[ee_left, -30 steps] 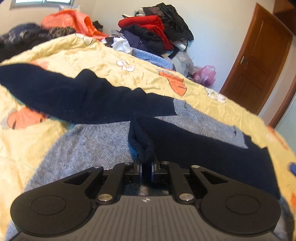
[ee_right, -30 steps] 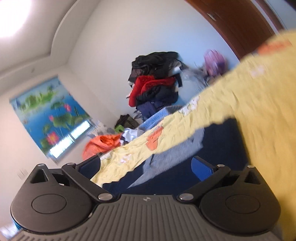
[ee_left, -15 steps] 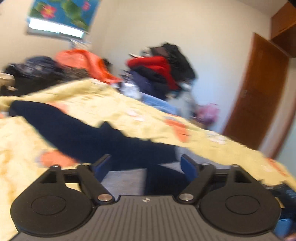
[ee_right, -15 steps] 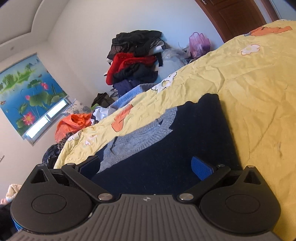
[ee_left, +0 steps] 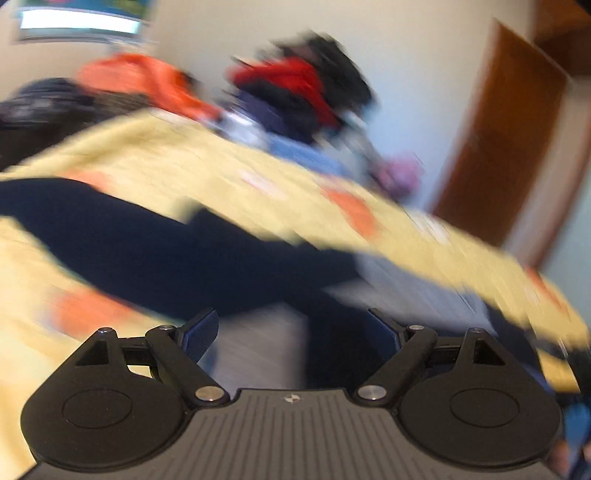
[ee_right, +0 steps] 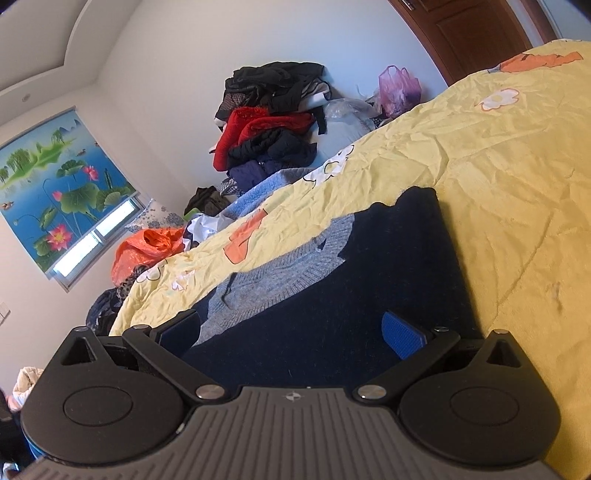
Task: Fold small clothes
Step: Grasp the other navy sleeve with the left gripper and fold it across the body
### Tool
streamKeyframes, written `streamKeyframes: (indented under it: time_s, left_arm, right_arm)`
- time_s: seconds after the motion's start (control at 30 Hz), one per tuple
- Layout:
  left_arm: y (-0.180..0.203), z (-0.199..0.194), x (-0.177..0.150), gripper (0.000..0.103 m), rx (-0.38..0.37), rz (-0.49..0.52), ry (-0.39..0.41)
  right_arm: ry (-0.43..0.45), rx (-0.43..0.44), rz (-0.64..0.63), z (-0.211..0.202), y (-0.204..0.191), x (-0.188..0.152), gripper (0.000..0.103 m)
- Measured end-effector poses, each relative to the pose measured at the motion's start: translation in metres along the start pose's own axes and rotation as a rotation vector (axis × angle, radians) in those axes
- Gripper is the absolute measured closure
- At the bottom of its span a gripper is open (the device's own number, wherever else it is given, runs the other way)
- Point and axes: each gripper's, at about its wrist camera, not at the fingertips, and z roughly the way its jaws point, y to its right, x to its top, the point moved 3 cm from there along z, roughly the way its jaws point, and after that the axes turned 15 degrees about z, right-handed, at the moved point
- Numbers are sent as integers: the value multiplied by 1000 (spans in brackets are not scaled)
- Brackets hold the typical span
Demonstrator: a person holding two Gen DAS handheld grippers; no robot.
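Observation:
A grey and navy knitted sweater (ee_right: pixel 280 273) lies flat on the yellow flowered bedsheet (ee_right: pixel 498 166). In the blurred left wrist view one navy sleeve (ee_left: pixel 147 243) stretches off to the left, and another navy part is folded over the grey body (ee_left: pixel 258 343). My left gripper (ee_left: pixel 293 325) hovers above the sweater, its jaws opening with nothing between them. My right gripper (ee_right: pixel 291 325) stands open just over the sweater's navy part (ee_right: pixel 369 295); its blue pads (ee_right: pixel 402 334) are clear of the cloth.
A heap of red, black and navy clothes (ee_right: pixel 269 122) is piled against the far wall. An orange bag (ee_right: pixel 147 247) and a pink bag (ee_right: pixel 399 88) sit beyond the bed. A brown door (ee_right: pixel 461 33) is at the right and a lotus-print window blind (ee_right: pixel 55 184) at the left.
My left gripper let go of the navy sleeve end, opened wide and pulled up and away, and its view is now blurred. My right gripper dropped towards the sweater, then stayed still.

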Motion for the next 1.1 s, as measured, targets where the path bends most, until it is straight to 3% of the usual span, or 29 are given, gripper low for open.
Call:
streamKeyframes:
  time_s: [0.17,0.3,0.4,0.5,0.67,0.7,0.77,0.8,0.87,1.03,1.1]
  left_arm:
    - [-161,-4,16,16,155,-470,56]
    - [-263,16,14,16,97,-785,68]
    - [-302,31,8,16,112,-882,70]
    - [-314,44,9,16,100,-853,73]
    - [-319,61,17,20,157,-778,46]
    - [-319,63,18,25,166,-763,45]
    - [-319,66,17,55,184,-728,27]
    - [-320,68,15,59,189,-722,18]
    - [-321,71,12,87,212,-707,-16]
    - [-307,67,25,96,282,-611,-63]
    - [-282,54,44,97,325,-490,-32]
  right_arm:
    - [3,6,7,-1,0,0,0]
    - [3,6,5,-1,0,0,0]
    - [4,7,7,-1,0,0,0]
    - [4,8,7,-1,1,0,0]
    - [4,8,8,-1,1,0,0]
    - [5,8,8,-1,1,0,0]
    - [4,9,7,-2,1,0,0]
    - [4,9,8,-2,1,0,0]
    - [5,9,9,-1,1,0,0]
    - [5,10,10,-1,1,0,0]
    - [5,11,11,-1,1,1,0]
